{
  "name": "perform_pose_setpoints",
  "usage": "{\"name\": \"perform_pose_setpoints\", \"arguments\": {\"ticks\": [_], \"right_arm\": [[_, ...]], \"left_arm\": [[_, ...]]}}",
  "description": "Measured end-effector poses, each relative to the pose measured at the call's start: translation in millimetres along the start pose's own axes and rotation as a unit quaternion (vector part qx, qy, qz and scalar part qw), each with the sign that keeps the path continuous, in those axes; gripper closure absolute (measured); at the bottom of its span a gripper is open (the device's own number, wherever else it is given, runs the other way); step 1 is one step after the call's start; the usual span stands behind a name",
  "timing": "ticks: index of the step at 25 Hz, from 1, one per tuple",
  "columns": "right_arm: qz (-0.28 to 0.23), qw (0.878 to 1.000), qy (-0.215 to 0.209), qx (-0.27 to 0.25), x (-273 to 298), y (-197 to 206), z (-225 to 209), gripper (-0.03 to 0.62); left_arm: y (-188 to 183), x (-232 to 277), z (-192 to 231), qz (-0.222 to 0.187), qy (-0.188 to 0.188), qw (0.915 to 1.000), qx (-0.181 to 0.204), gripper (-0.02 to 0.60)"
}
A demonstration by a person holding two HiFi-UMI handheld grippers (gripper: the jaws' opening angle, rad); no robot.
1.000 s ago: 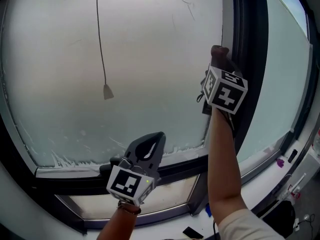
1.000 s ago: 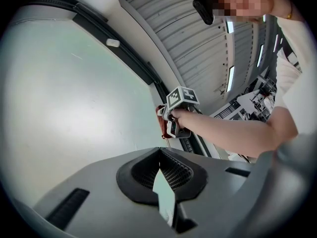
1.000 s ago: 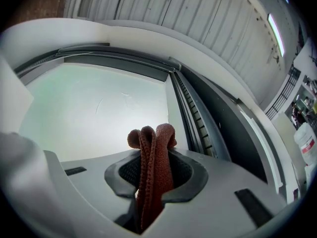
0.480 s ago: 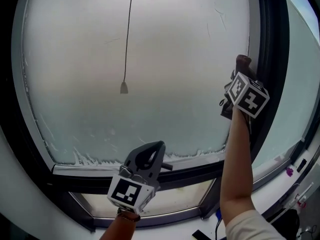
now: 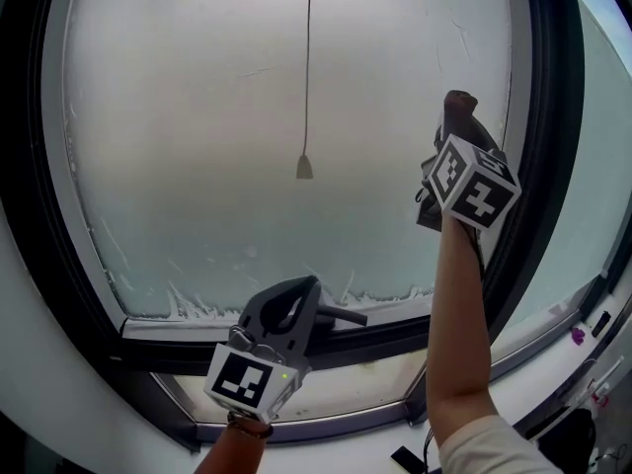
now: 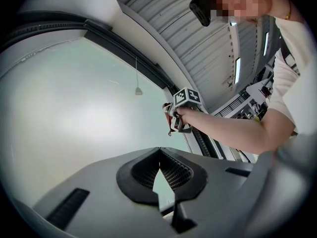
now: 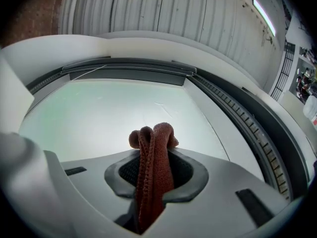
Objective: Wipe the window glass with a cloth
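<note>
The frosted window glass [image 5: 227,97] fills the head view. My right gripper [image 5: 457,117] is raised against its right side, shut on a reddish-brown cloth [image 5: 460,100] whose bunched end pokes past the jaws toward the pane. In the right gripper view the cloth [image 7: 152,148] stands folded between the closed jaws of that gripper [image 7: 154,157], with the glass [image 7: 114,113] just ahead. My left gripper [image 5: 308,289] hangs low by the bottom frame, jaws shut with nothing in them; its own view shows the gripper [image 6: 159,151] closed, and the right gripper [image 6: 179,114] beyond.
A thin pull cord with a small weight [image 5: 304,166] hangs in front of the pane's middle. A dark upright frame post [image 5: 548,117] stands just right of the cloth, a dark sill bar [image 5: 385,326] runs below, and white residue lines the pane's lower edge [image 5: 197,309].
The right gripper with the cloth has shifted left, off the frame post and onto the glass. The head view has swung left. The left gripper stays low by the sill.
</note>
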State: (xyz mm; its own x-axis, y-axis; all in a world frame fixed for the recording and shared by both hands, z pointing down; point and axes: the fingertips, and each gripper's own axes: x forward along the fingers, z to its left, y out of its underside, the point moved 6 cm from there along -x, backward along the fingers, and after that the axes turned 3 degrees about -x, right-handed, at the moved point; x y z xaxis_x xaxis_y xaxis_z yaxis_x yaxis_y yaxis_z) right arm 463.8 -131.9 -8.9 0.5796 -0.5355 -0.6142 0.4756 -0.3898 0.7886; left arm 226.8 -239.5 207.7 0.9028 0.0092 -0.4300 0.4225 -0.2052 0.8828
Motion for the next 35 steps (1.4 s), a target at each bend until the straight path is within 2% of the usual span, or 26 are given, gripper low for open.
{"name": "perform_pose_setpoints", "arguments": {"ticks": [6, 15, 25, 35], "right_arm": [[-0.012, 0.999, -0.021, -0.025, -8.6, -2.9, 54.9, 0.503], [-0.019, 0.999, -0.042, 0.014, -15.6, -10.9, 122.2, 0.502], [-0.030, 0.996, -0.079, 0.025, -31.7, -22.4, 209.0, 0.502], [-0.033, 0.991, -0.127, 0.037, -45.5, -31.8, 291.3, 0.502]], "left_arm": [[-2.1, -28.2, 21.2, 0.004, -0.023, 0.9997, -0.003, 0.561], [-2.4, -71.3, 53.9, 0.026, -0.049, 0.9984, 0.012, 0.561], [-33.5, -117.9, 90.0, 0.022, -0.085, 0.9958, 0.025, 0.561], [-58.1, -167.6, 126.2, 0.027, -0.127, 0.9899, 0.057, 0.561]]}}
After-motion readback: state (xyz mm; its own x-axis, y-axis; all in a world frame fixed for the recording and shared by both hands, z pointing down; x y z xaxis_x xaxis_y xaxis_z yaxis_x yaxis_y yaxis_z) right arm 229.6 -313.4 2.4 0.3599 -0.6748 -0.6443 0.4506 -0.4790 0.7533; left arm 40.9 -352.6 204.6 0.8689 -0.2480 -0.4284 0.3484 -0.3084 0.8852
